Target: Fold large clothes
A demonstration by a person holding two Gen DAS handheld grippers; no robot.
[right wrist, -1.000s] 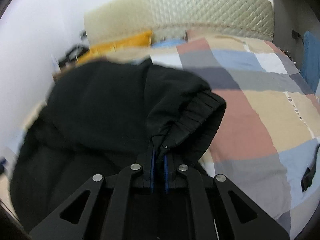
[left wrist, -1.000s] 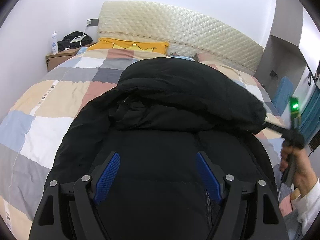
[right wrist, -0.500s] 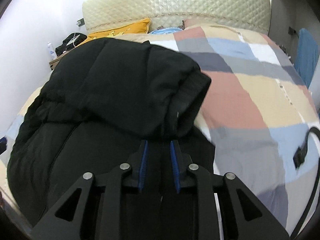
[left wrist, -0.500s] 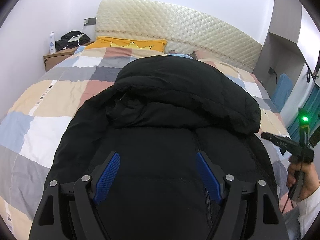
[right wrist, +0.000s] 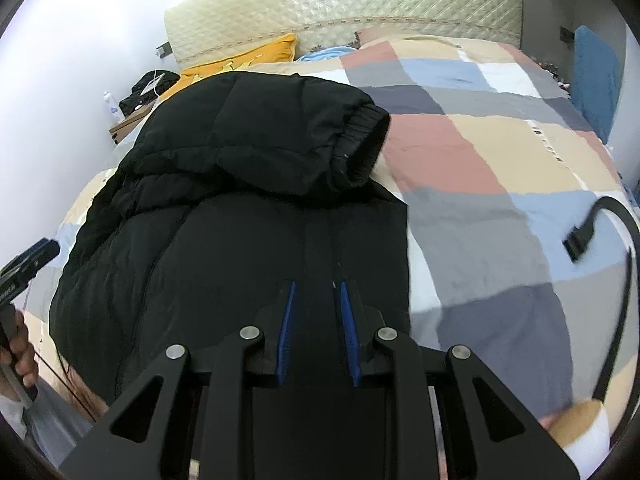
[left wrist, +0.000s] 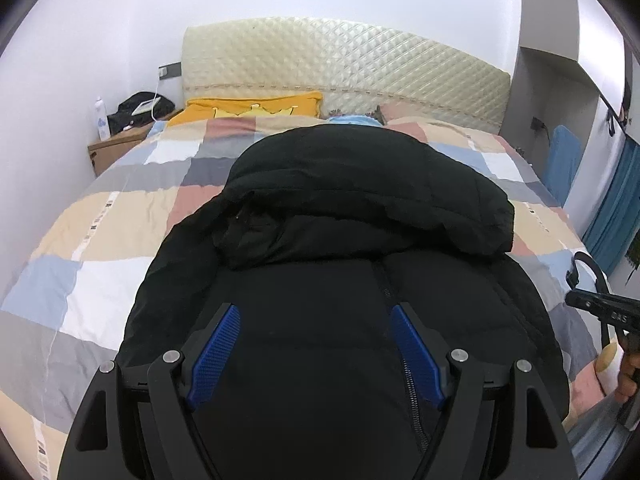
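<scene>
A black puffer jacket (left wrist: 340, 264) lies front-up on the bed, zipper down the middle. One sleeve (right wrist: 280, 136) is folded across its upper part, ribbed cuff (right wrist: 366, 140) at the right edge. My left gripper (left wrist: 316, 320) is open and empty above the jacket's lower half. My right gripper (right wrist: 316, 296) is open a little and empty, above the jacket's lower right part, apart from the cuff. It shows at the right edge of the left wrist view (left wrist: 600, 308).
The bed has a patchwork quilt (right wrist: 480, 152) and a quilted cream headboard (left wrist: 340, 64). A yellow pillow (left wrist: 256, 108) lies at the head. A nightstand (left wrist: 120, 144) with a bottle and bag stands left. A black cable (right wrist: 616, 256) hangs at right.
My right gripper let go of the sleeve cuff, opened a little and drew back toward the foot of the bed. The sleeve now rests across the jacket. The left gripper stayed open.
</scene>
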